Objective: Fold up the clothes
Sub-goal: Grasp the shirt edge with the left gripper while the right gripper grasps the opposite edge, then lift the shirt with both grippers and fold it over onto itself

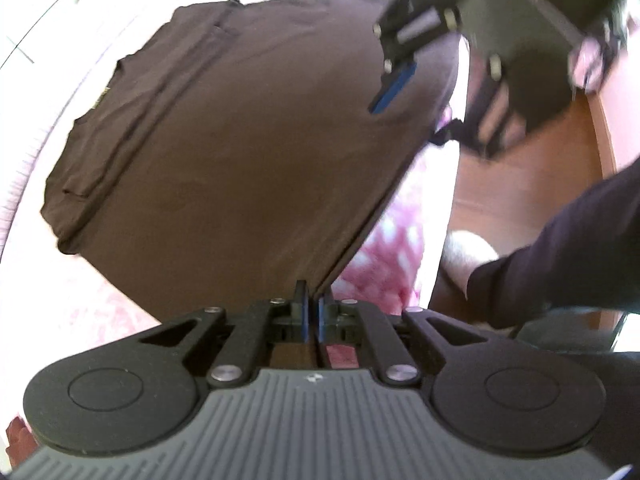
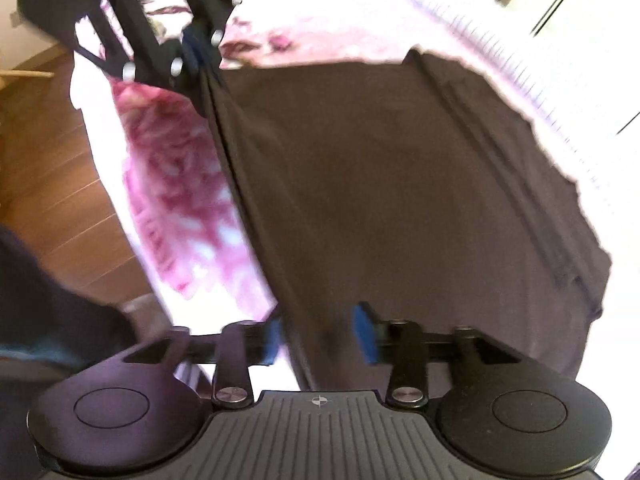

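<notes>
Both fisheye views are bending hard at the edges. Bedding [image 1: 80, 292] is blowing out to white at upper left of the left view and upper right of the right view. Brown garment [image 2: 400, 200] is reading dim, flat. Right gripper [image 1: 404, 76] is smearing with motion blur.

The shirt [image 1: 240, 152] is plain dark brown. The bedspread [image 2: 180, 184] under it is white with a pink and magenta flower pattern. The floor [image 2: 44, 168] is reddish-brown wood. Both claws are black with blue pads [image 2: 364, 332].
</notes>
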Demonstrator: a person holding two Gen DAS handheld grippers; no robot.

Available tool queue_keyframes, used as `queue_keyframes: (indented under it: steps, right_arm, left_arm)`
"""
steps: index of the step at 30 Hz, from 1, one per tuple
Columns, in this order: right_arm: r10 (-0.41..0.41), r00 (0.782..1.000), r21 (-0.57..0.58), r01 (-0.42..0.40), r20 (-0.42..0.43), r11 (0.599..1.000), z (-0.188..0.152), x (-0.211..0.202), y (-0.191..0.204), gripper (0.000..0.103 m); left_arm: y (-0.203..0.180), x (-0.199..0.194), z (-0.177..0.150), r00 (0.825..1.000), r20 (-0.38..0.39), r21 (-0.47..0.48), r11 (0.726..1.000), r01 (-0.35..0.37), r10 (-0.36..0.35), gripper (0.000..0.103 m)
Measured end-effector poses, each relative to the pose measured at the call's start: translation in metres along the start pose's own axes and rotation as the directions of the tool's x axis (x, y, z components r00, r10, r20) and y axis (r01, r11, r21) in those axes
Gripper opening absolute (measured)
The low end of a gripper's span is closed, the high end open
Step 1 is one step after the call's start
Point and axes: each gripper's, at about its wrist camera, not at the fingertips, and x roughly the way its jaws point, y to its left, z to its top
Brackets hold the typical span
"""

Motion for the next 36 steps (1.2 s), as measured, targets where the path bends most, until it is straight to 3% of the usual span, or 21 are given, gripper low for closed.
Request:
queue_keyframes:
  steps: [6,9,15,16,19,22,30,36]
  right_arm:
    - [-0.091,0.996,-0.055,0.091,0.002,0.994,-0.025,0.011,0.010,0.049]
    - [-0.165,0.984,-0.065,0.161,-0.065,0.985,-0.053,0.004,-0.004,0.049]
    - [-0.300,0.914,-0.063,0.295,-0.274,0.954,-0.121,-0.007,-0.059,0.047]
    - [-0.301,0.907,-0.066,0.295,-0.294,0.953,-0.128,-0.009,-0.068,0.041]
    - [-0.241,0.922,-0.094,0.222,-0.303,0.970,-0.133,-0.017,-0.082,0.003]
    - [-0.161,0.939,-0.096,0.138,-0.303,0.986,-0.126,-0.036,-0.091,0.002]
    - [-0.072,0.961,-0.081,0.052,-0.267,0.995,-0.107,-0.108,-0.083,0.002]
    - [0.035,0.954,-0.056,-0.054,-0.299,0.997,-0.116,-0.150,-0.080,0.002]
  left_arm:
    - [0.008,-0.005,0.006,1.000,-0.006,0.021,1.000,0.006,-0.006,0.002]
    - [0.006,-0.001,0.006,1.000,-0.016,0.035,0.999,0.016,-0.015,0.002]
    - [0.005,0.007,0.002,0.999,-0.042,0.062,0.998,0.033,-0.030,0.002]
    - [0.005,0.008,0.002,0.998,-0.046,0.062,0.997,0.035,-0.032,0.002]
    - [0.008,0.008,0.004,0.998,-0.053,0.061,0.997,0.045,-0.042,0.002]
    - [0.014,-0.001,0.005,0.996,-0.062,0.057,0.996,0.072,-0.069,0.002]
    - [0.012,-0.053,-0.003,0.990,-0.074,0.033,0.992,0.124,-0.121,0.001]
    - [-0.006,-0.094,0.005,0.969,-0.101,-0.037,0.974,0.224,-0.226,0.001]
